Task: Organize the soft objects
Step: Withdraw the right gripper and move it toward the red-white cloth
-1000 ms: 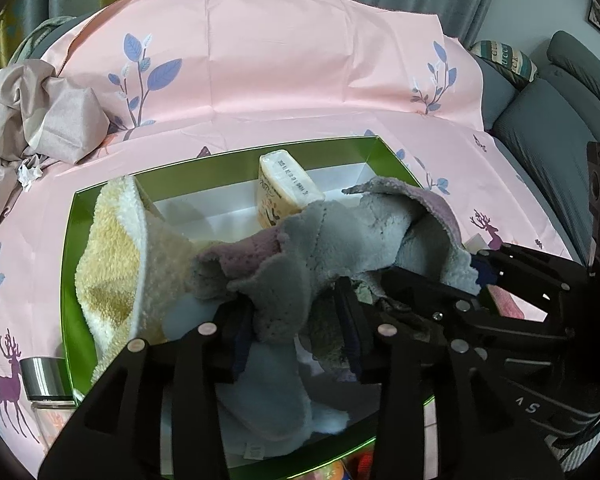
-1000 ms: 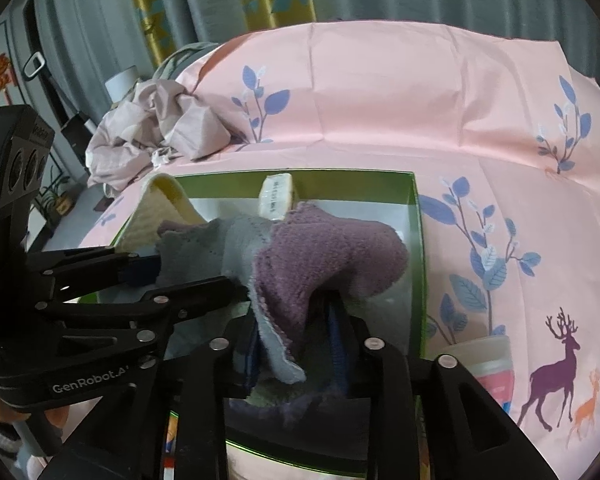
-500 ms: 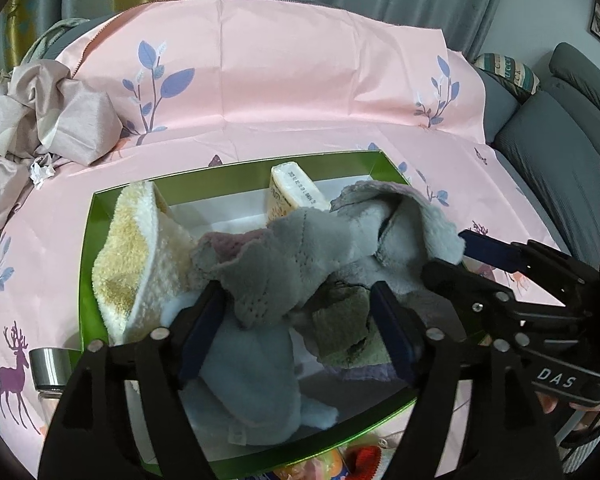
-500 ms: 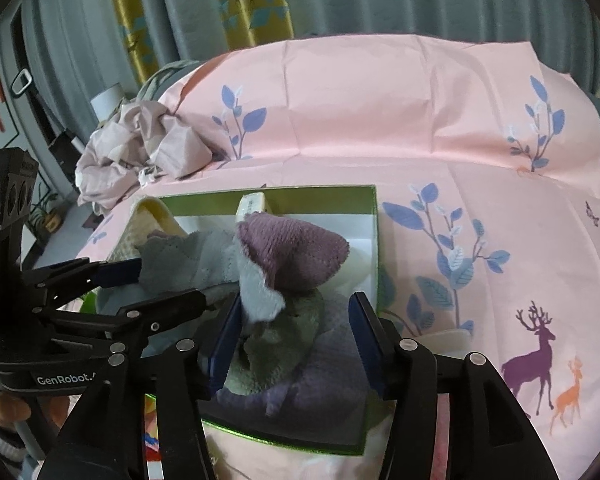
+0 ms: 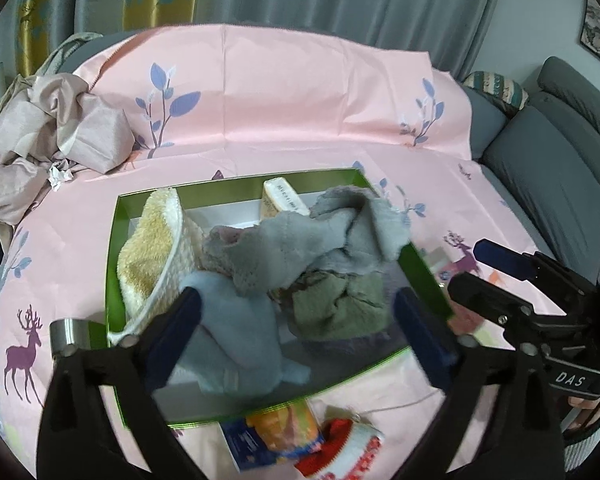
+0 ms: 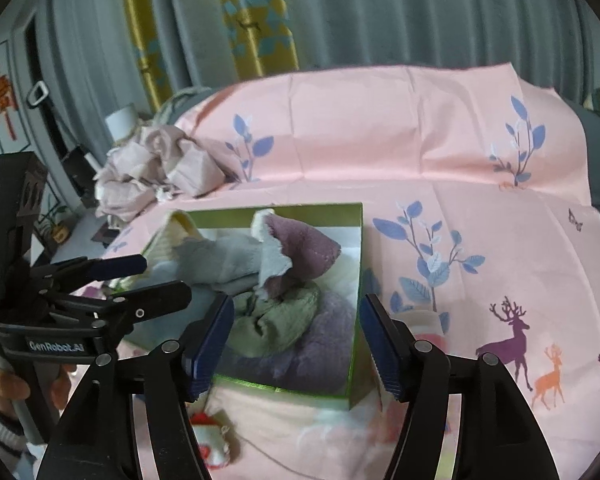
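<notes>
Green box (image 5: 114, 264) holds about five soft cloths (image 5: 284, 252).

Right tongs (image 6: 296, 340) over green box (image 6: 358, 280) of soft cloths, jaws opening, nothing between them.
Box sits centre frame on pink deer-and-leaf sheet (image 6: 420, 152). Inside: purple-and-grey towel (image 6: 300, 246) peaked at top, olive cloth (image 6: 276, 320) below it, lavender cloth (image 6: 324, 344) at bottom, cream towel (image 6: 180, 228) at the box's upper left edge. Blue pads flank the box's near end, clear of the cloths. Left tongs (image 6: 132, 280) at left of frame, jaws opening, held by a hand (image 6: 4, 392) at lower left. Crumpled beige fabric (image 6: 156, 172) upper left. Small red-and-white item (image 6: 210, 444) bottom centre, blurred.
</notes>
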Demonstrator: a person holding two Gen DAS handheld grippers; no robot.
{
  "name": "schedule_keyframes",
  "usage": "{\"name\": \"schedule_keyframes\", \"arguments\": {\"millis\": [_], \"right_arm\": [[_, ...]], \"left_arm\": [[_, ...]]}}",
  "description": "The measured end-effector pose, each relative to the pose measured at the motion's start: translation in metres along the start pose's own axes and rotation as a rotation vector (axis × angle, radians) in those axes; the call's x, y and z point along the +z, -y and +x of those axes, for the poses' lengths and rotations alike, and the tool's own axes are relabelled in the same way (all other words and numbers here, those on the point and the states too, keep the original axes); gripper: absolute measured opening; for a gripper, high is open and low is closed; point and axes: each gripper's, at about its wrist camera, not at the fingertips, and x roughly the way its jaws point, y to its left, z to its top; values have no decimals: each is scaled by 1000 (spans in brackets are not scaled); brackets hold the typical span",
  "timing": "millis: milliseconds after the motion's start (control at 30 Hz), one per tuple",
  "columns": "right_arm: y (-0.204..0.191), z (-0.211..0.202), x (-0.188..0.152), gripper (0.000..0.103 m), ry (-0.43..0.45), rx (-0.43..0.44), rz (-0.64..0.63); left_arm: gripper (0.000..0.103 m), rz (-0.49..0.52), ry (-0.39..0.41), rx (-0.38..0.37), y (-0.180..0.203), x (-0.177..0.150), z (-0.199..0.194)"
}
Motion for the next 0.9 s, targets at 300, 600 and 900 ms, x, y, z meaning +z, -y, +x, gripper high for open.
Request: {"name": "schedule_keyframes", "arguments": {"millis": [300, 600, 900], "right_arm": [[-16, -42, -23, 75, 46, 28, -96], [-28, -66, -60, 75, 12, 22, -175], [-32, -75, -95, 75, -49, 16, -210]], "left_arm": [[102, 7, 37, -9, 17, -22, -36], [102, -26, -2, -12, 27, -53, -53], [102, -73, -60, -18, 35, -89, -57]]}}
